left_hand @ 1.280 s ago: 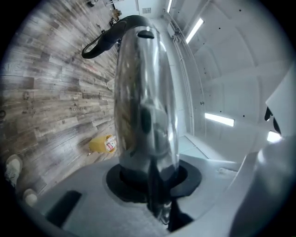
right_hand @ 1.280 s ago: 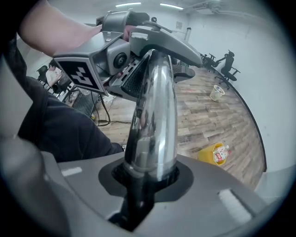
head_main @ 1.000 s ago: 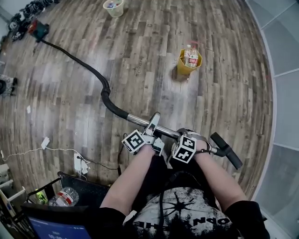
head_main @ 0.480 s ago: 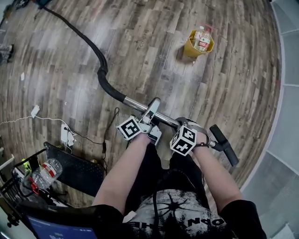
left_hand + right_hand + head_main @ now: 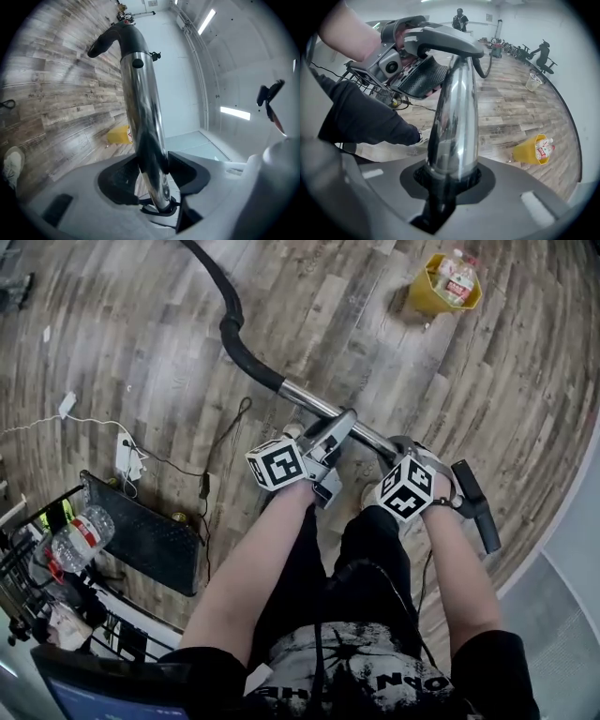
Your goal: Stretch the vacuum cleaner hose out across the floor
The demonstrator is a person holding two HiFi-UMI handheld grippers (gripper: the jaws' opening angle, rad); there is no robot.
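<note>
The fingers of the left gripper (image 5: 157, 166) had just been opened wide around the chrome wand (image 5: 140, 103), which was clamped between the right gripper's (image 5: 451, 180) narrower fingers.

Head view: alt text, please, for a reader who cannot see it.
Seen from above, a person holds a vacuum cleaner's chrome wand over a wood floor: the right gripper is shut on it, while the left gripper, its jaws just opened, straddles it. The black hose runs off toward the top edge.
</note>
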